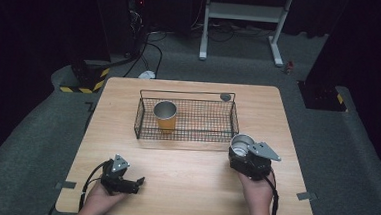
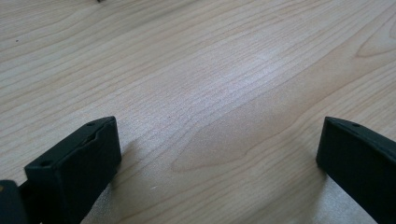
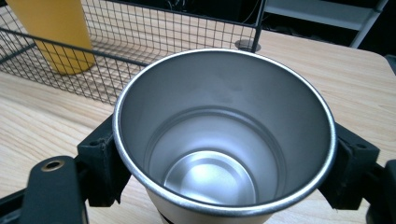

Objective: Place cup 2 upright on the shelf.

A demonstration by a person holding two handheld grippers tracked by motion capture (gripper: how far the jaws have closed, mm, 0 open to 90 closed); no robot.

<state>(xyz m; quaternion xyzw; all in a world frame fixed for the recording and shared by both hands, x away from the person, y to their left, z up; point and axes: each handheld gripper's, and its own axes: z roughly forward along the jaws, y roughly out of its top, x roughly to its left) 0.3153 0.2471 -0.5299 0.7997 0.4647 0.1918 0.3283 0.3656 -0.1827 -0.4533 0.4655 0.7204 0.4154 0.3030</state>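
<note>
A steel cup [image 1: 240, 143] [image 3: 224, 135] stands upright between the jaws of my right gripper [image 1: 243, 153] [image 3: 224, 163], which is shut on its sides just right of the wire basket [image 1: 142, 127] [image 3: 116, 60]. Inside the basket, at its left, stands a yellow cup [image 1: 165, 116] [image 3: 58, 32] with a steel rim. My left gripper [image 1: 135, 183] [image 2: 217, 154] lies low over the bare wood near the table's front left, open, with nothing between its jaws.
The wooden table [image 1: 188, 187] has bare wood in the middle and at the front. A small round grey disc [image 1: 224, 96] lies behind the basket's back right corner. A white frame stand [image 1: 244, 13] and cables are on the floor beyond.
</note>
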